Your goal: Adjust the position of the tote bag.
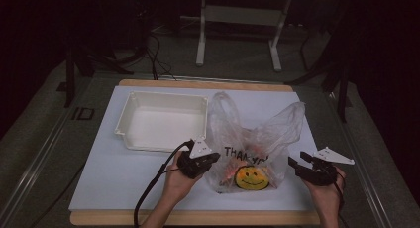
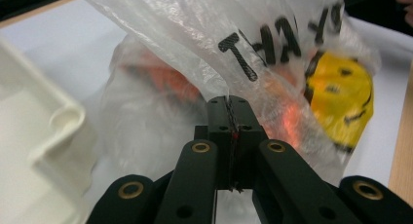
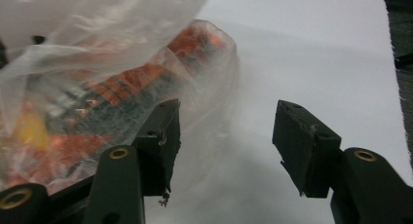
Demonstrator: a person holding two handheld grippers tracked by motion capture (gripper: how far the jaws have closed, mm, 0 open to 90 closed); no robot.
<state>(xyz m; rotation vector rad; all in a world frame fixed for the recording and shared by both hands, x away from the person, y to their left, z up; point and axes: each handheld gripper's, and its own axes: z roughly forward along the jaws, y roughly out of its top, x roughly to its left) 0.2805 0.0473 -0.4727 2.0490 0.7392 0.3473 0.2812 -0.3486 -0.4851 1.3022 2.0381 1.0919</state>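
Now: bag pinched at one side, other gripper wide

Nearest the desk's [image 1: 99, 188] front edge, two hands come in from below. Left gripper [image 1: 214, 157] has its jaws pressed together on a fold of the clear plastic bag [image 1: 252, 139]; in the left gripper view the film [image 2: 229, 95] runs right into the seam between the closed jaws. Right gripper [image 1: 296, 163] sits just beside the bag's right side with its jaws spread wide and nothing between them; in the right gripper view one jaw lies against the bag [image 3: 97, 87], though I cannot tell whether it touches.

Bag stands on the white desk cover between the two grippers, printed with black letters and a yellow smiley [image 1: 251, 177], with orange packets [image 3: 141, 78] inside. Its handles rise loose at the top.

Farther back, left of the bag and just beside it, sits a white tray [image 1: 130, 105].
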